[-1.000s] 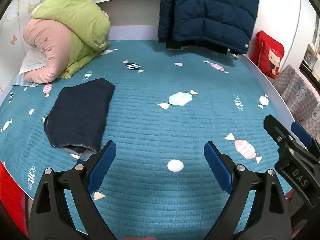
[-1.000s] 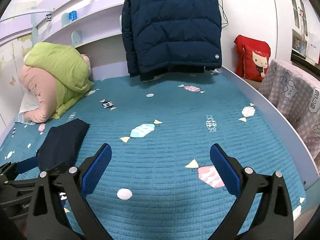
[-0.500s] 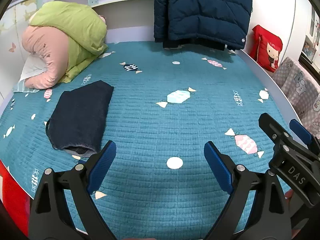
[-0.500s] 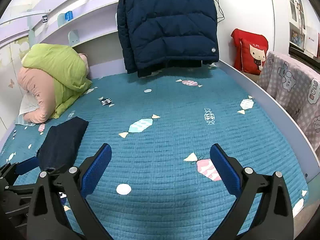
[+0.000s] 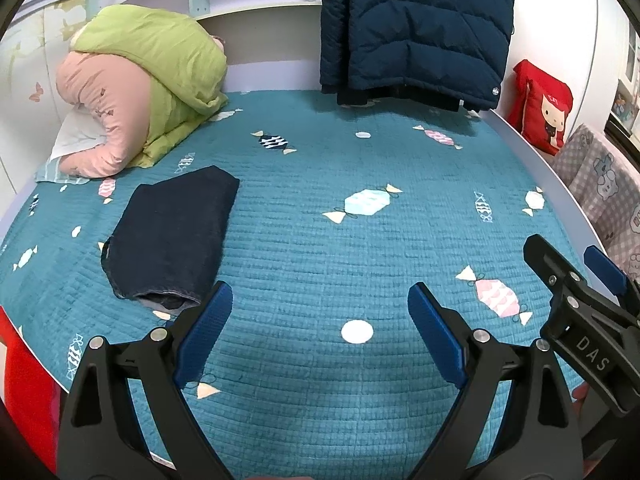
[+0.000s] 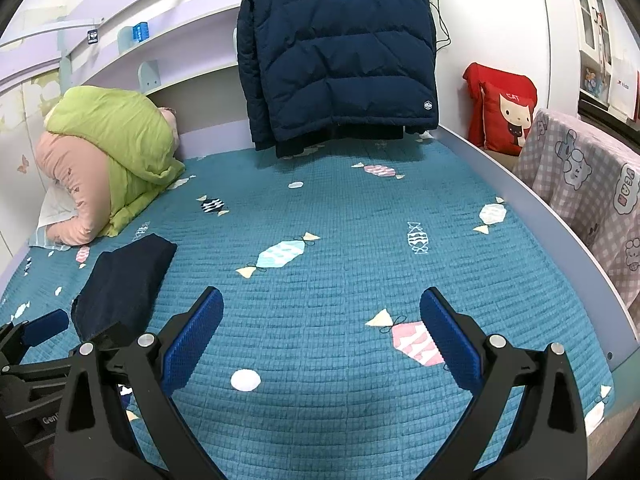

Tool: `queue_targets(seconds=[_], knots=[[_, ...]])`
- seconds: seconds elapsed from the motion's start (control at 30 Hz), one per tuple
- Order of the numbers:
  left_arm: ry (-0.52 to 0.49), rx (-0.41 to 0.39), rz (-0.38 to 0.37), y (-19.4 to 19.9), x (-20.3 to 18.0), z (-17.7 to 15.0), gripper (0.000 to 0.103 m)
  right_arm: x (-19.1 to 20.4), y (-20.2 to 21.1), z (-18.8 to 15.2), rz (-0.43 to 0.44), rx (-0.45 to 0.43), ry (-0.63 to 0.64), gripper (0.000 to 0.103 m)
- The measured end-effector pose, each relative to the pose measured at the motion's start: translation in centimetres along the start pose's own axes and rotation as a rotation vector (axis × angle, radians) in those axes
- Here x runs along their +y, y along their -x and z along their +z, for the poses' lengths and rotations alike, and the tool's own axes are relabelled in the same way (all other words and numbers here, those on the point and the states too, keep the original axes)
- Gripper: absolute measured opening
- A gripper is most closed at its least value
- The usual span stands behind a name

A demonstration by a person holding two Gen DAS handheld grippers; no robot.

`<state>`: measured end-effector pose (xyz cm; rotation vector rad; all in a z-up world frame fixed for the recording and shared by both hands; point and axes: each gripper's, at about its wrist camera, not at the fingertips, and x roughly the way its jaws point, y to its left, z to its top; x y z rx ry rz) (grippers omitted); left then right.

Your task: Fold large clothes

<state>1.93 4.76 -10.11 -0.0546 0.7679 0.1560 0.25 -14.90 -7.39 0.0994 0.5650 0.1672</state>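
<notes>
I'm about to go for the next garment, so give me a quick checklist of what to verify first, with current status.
1. Left gripper jaws open, holding nothing: ok.
2. Right gripper jaws open, holding nothing: ok.
3. Dark garment folded flat on the bedspread, left side: ok.
4. Middle of bedspread free for laying out clothes: ok.
5. Navy puffer jacket hanging at the head of the bed, not yet folded: not ok.
6. How the jacket is hung: cannot tell.

Bright, even indoor light, soft shadows, sharp focus, strong fisheye bending, dark corners.
</notes>
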Motion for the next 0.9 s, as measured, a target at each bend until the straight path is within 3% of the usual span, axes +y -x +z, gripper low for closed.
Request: queue_targets(seconds=[0.9], knots=[[0.023,-0.008,0.024,0.95,0.20,-0.43,0.090,0.15,-0.03,0.32,0.028,-0.013,0.037,0.095]])
